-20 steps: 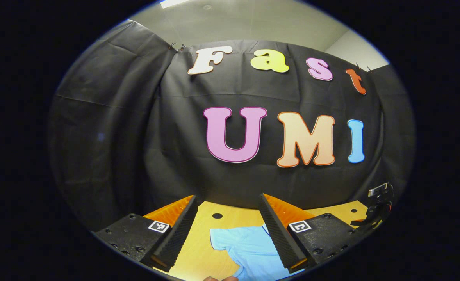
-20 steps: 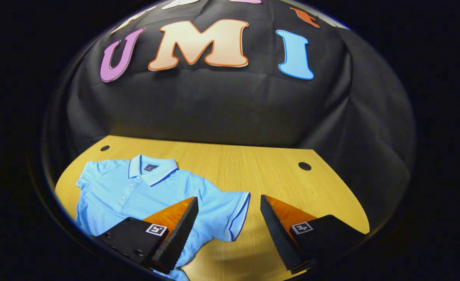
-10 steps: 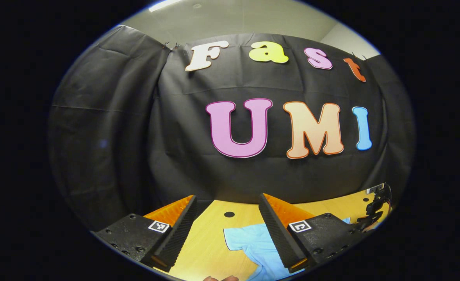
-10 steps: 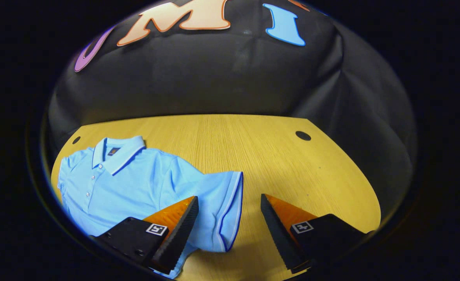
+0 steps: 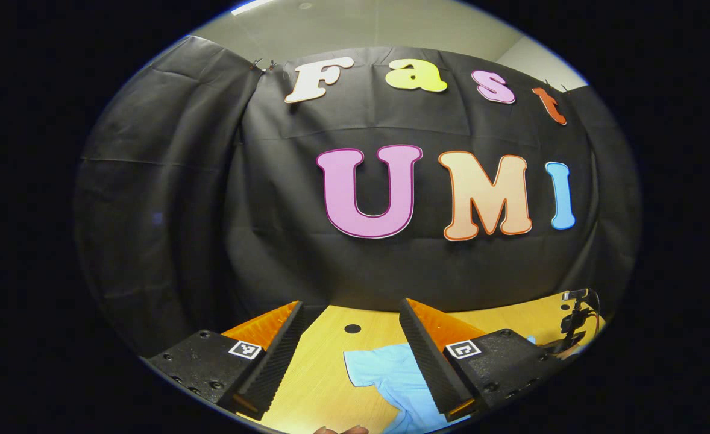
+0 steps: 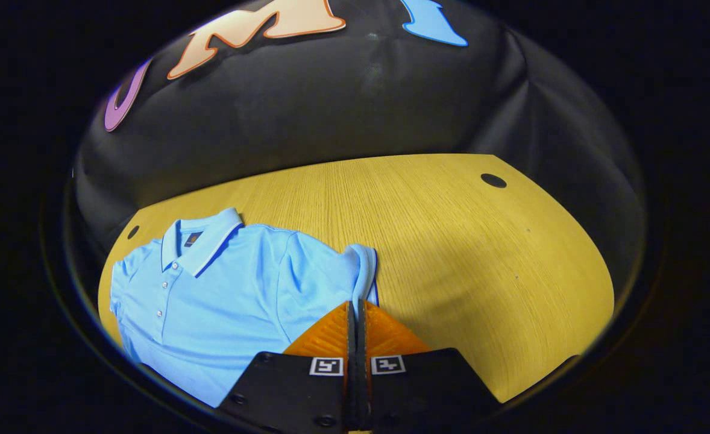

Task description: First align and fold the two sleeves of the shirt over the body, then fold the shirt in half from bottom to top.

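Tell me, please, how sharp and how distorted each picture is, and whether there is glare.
Left gripper view: sharp, strong fisheye bending of the wall, bright ceiling light at top. Right gripper view: the table edge curves, the shirt is evenly lit, no glare, soft toward the rim.

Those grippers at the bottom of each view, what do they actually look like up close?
The left gripper and the right gripper share one build: two wedge-shaped fingers tapering to a point, with ribbed, saw-toothed inner faces. Each finger sits on a dark block with visible screws and a small square black-and-white marker.
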